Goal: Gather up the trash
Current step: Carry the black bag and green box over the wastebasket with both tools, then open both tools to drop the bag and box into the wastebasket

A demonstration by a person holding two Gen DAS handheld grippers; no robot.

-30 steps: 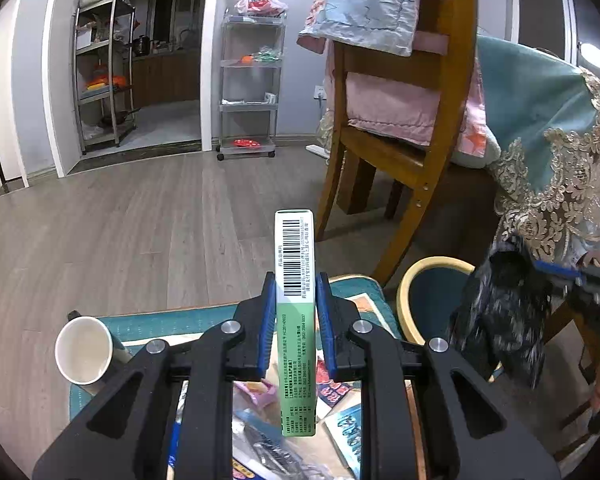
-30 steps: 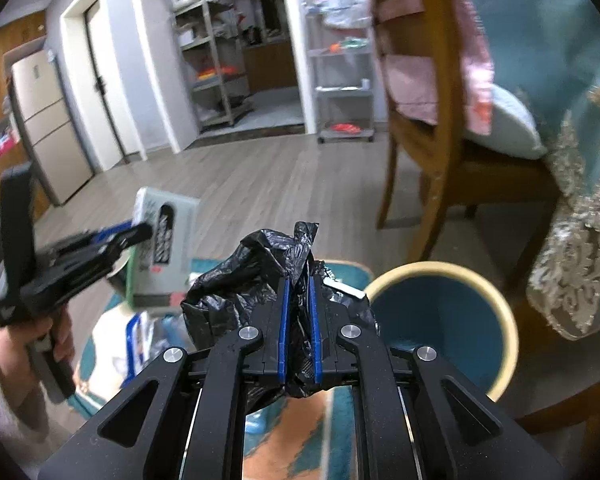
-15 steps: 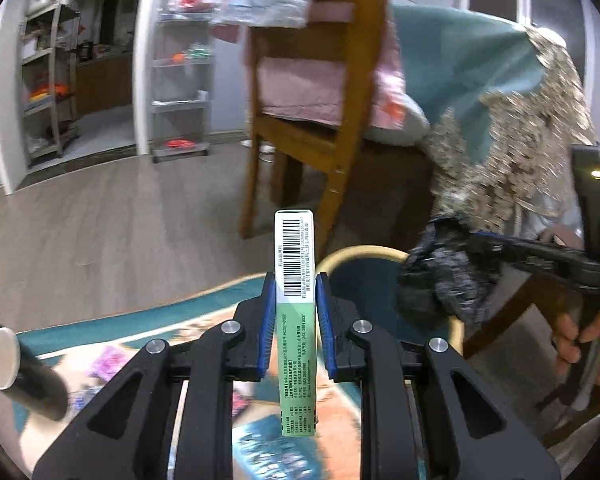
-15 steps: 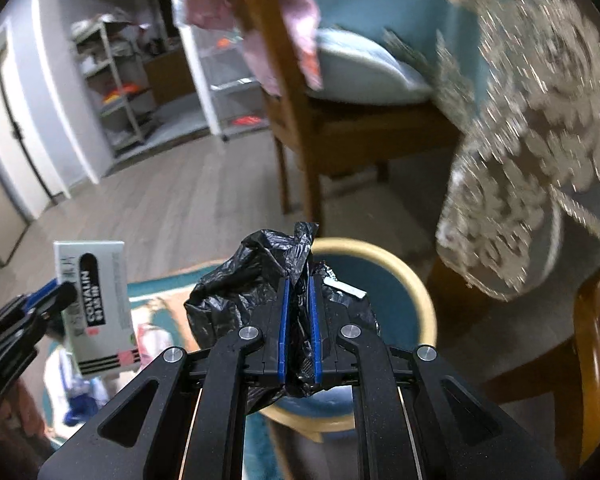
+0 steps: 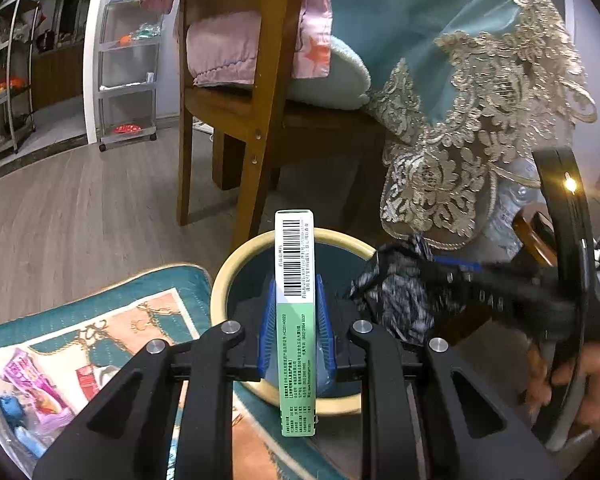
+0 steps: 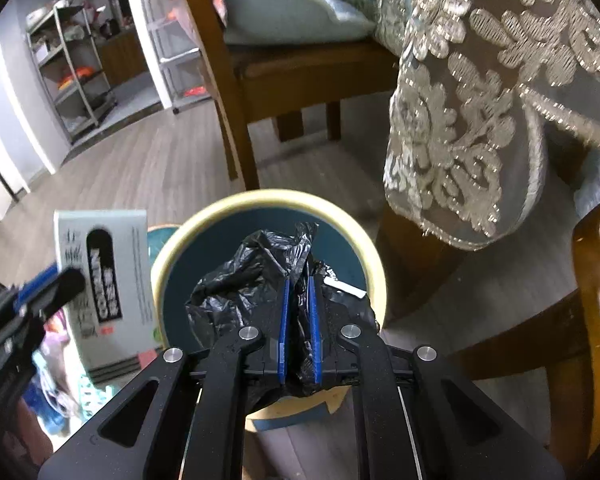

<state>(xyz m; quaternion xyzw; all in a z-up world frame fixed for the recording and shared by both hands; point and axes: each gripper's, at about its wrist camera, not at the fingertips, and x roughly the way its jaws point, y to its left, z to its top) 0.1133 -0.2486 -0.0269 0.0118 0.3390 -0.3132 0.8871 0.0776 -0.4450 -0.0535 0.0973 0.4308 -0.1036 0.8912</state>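
Trash here is a box (image 5: 295,320) and a crumpled black bag (image 6: 256,280), both held over a bin (image 6: 172,256) with a cream rim and a blue inside. Going from largest to smallest: a table draped in a teal cloth (image 5: 420,40) with lace trim fills the 1 to 3 o'clock part of the left wrist view. A wooden chair (image 5: 260,120) with pink fabric over its back stands at 11 to 12 o'clock of the bin. A patterned rug (image 5: 132,320) lies on the wood floor (image 5: 80,208) at the bin's 9 o'clock, strewn with wrappers (image 5: 32,384). The bin stands on the floor at the rug's edge, under the corner of the lace.

The left hand-held gripper (image 5: 295,340) is clenched on the box, a narrow green and white carton standing upright with its barcode end up; in the left wrist view it covers the middle of the bin's opening. In the right wrist view the same box sits at the bin's 9 o'clock, beside the rim.

The right hand-held gripper (image 6: 298,320) is clenched on the bag, which bulges at 10 o'clock of the blue pads (image 6: 284,328) and hangs over the bin's opening. A hand (image 5: 580,380) grips its handle at 4 o'clock in the left wrist view.
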